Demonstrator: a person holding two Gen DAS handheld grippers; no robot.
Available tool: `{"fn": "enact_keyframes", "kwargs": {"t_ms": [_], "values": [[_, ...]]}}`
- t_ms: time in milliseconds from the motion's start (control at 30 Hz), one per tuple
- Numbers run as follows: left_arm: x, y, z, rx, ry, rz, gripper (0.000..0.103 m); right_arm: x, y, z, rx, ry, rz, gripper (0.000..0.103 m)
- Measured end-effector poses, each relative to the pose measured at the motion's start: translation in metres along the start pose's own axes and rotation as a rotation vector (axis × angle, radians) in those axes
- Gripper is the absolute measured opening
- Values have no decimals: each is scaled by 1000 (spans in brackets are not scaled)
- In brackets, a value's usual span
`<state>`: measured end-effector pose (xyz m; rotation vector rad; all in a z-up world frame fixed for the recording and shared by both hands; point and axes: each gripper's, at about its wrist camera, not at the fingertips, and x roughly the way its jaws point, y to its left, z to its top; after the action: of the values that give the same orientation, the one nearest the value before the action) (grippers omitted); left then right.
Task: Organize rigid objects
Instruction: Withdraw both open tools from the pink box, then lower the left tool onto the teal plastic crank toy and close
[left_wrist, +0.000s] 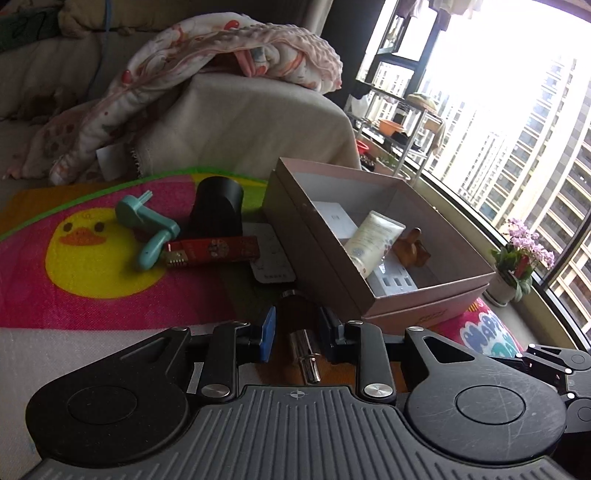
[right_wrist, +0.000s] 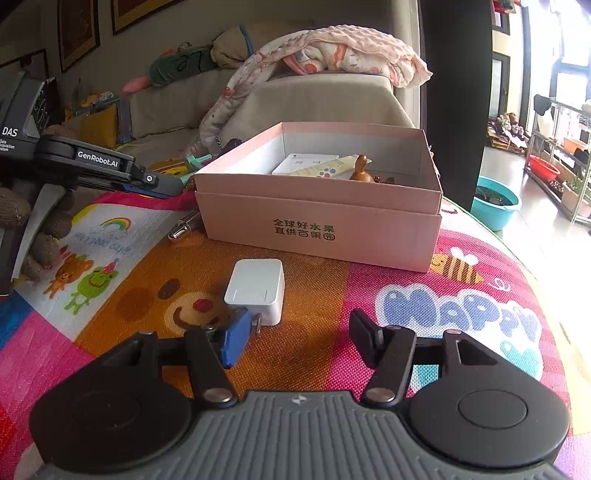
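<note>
Left gripper (left_wrist: 297, 328) straddles a bottle (left_wrist: 301, 332) on the mat (right_wrist: 406, 295) beside the box (right_wrist: 317, 229), grip uncertain; right gripper (right_wrist: 299, 332) released, charger (right_wrist: 255, 291) free ahead.

Ahead of the right gripper (right_wrist: 295, 332), a white charger (right_wrist: 255, 295) is set just before the left finger; beyond it the way is blocked by the wall of the pink box (right_wrist: 317, 229). To the right, open mat (right_wrist: 461, 317) is left. Before the left gripper (left_wrist: 297, 326), a metal-tipped bottle (left_wrist: 301, 332) is lodged between the fingers, and the box corner is met just beyond on the right.
</note>
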<state>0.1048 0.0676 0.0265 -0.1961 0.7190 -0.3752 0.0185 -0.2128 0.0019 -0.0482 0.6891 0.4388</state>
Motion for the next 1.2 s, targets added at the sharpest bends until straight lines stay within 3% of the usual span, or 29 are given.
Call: {"fn": "enact_keyframes", "kwargs": {"t_ms": [233,400,533,667,800,933,1100,1200], "values": [[31,-2,12,-33,-29,50,29,0,-2,1,13,0,0,61],[27,12,31,-114,-138,43,29,0,0,1,4,2,-7,61],[24,19,66,-67,-221,96,29,2,2,1,-10,11,-10,65],[57,43,106,-120,-159,130,29,5,5,1,-28,19,-10,68],[100,56,120,-121,-53,145,29,6,6,1,-34,23,-11,70],[128,59,118,-74,7,176,29,6,6,1,-37,25,-7,71],[134,50,102,0,103,98,27,7,6,2,-40,27,-2,73],[126,41,91,73,113,78,22,7,6,2,-40,27,-2,73]]}}
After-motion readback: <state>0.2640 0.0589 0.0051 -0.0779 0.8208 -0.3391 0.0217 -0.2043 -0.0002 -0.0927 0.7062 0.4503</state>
